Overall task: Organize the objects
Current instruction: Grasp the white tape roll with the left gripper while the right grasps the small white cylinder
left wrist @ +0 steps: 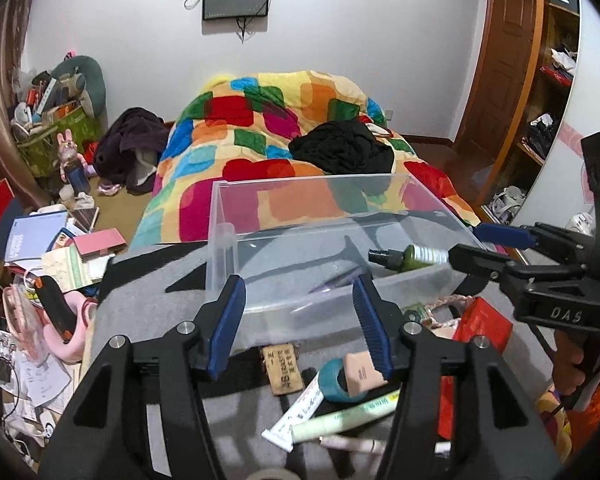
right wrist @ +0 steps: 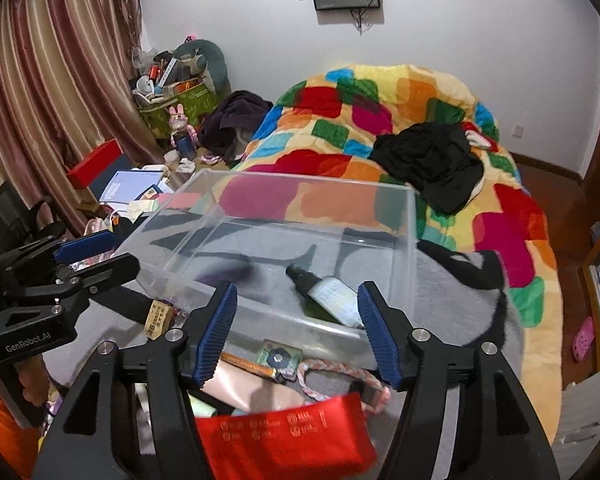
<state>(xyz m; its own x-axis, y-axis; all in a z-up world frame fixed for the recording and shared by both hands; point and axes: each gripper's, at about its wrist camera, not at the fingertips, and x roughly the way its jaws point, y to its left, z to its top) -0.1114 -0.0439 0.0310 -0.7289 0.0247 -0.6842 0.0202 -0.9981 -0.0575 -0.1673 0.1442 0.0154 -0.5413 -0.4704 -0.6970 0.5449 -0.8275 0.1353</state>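
Grey bedding (left wrist: 148,320) at frame centre bears a clear box (right wrist: 396,216) holding a green spray bottle (right wrist: 332,294), probably light and slippery, best gripped mid-body, while both grippers (left wrist: 300,326) (right wrist: 296,334) hover spread and empty.

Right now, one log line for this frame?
left claw: open, empty | right claw: open, empty | bin: spray bottle, purple pen inside | loose: tubes, red pouch
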